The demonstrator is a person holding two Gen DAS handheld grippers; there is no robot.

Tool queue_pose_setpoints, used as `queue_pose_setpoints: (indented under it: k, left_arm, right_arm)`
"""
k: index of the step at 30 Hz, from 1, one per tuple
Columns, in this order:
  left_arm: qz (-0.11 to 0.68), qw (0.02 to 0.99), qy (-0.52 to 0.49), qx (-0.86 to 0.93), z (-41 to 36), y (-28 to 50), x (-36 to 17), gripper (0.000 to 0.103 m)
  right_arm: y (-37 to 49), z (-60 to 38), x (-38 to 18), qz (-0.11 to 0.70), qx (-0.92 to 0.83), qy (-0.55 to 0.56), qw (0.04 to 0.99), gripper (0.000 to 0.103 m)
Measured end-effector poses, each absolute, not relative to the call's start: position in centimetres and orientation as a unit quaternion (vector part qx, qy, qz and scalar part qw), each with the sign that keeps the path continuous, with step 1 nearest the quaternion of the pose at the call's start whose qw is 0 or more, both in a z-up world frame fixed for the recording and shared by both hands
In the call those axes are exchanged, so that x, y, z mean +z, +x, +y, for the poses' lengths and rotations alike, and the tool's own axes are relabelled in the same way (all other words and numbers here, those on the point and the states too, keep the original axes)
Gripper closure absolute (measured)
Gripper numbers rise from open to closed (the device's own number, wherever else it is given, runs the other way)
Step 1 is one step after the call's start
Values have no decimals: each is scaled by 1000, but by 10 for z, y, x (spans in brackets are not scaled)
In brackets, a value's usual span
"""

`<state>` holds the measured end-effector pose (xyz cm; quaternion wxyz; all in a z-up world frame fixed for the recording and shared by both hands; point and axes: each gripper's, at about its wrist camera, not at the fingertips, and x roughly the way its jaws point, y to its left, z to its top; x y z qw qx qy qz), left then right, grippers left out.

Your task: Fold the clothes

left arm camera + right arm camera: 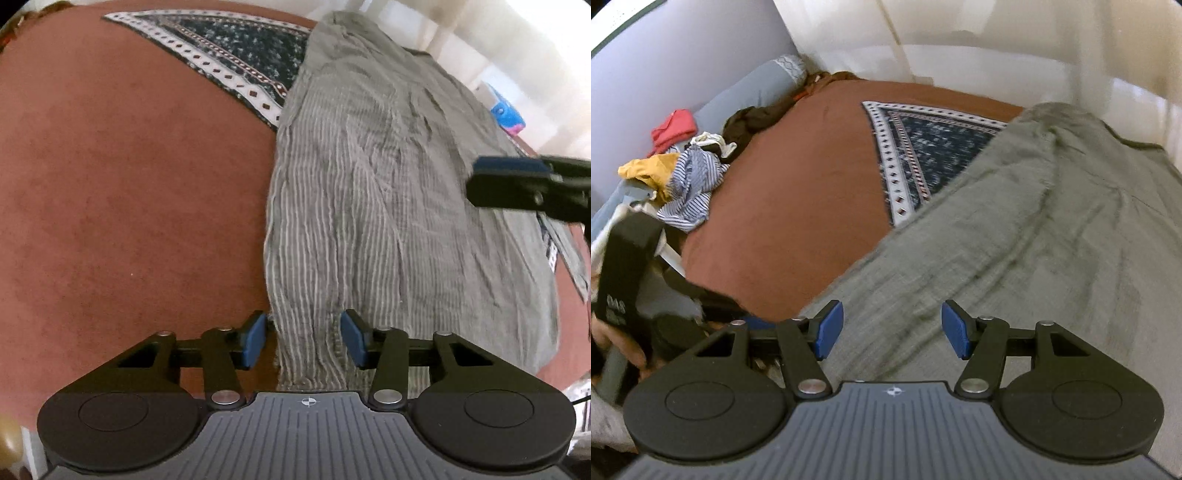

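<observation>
On the far left a heap of unfolded clothes [683, 177] lay waiting on the rust-brown bed [129, 203] — most of the task was, I judge, not yet done. To the right, the grey striped garment [388, 184] lay lengthwise as a long strip, partly over a folded patterned cloth [236, 55]. The left gripper [303, 341] stood open around its near end without pressing, and the right gripper [892, 328] hovered open and empty above it — the cross folds were left.

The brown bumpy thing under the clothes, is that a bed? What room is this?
Probably a bedroom. The rust-brown cover looks like a bedspread, a grey bolster pillow lies against the wall, and a heap of unfolded clothes waits beside the grey striped garment.
</observation>
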<state>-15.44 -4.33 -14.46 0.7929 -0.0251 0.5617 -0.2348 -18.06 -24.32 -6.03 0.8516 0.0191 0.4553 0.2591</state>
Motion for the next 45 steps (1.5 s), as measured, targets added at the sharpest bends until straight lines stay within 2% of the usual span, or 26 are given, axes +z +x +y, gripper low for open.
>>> queue_pose_setpoints:
  k: [1,2,3,11,20,21,23,24,25,26,27,32,39,45]
  left_arm:
    - [559,796,-22,-233,-43,-155,-144,62]
    - [558,797,-21,-232,-43,-156,-144,82]
    - [558,797,-25,-229,-41,-156,-143,97]
    - [511,825,2,-243,-53,-174,-109,100]
    - [476,838,49,-262,-81,-190,-89,100]
    - [474,838,51,-265,-83,-190,-88,100]
    - [473,838,52,-267,-84,-189,-87,100]
    - [474,838,52,-266,-84,-189,-87,100]
    - [474,838,51,-265,-84,-188,-88,99]
    - [477,837,49,-263,-83,-188,-88,96]
    - [482,836,44,-259,-81,-187,-89,75]
    - [503,833,27,-229,-67,-189,-95,52]
    - [511,835,26,-202,-48,-190,-95,41]
    - [518,827,38,-215,-58,-181,-105,39]
  right_arm:
    - [-175,-241,-61,458,266,24,848,39]
    - [-170,-237,-63,459,272,27,845,39]
    - [-166,-233,-65,462,277,32,842,39]
    - [-144,-194,-80,490,324,68,806,39]
    - [-135,-182,-91,527,321,39,786,40]
    - [-135,-181,-92,529,321,37,785,42]
    - [-135,-181,-93,534,319,34,782,53]
    - [-134,-181,-94,536,318,33,782,76]
    - [-134,-183,-94,535,316,35,783,94]
    - [-134,-185,-94,535,313,38,784,97]
    - [-134,-188,-93,532,313,45,785,97]
    - [-138,-210,-81,511,307,69,800,98]
    - [-140,-245,-61,481,286,95,823,99]
    - [-124,-272,-28,443,282,141,839,99]
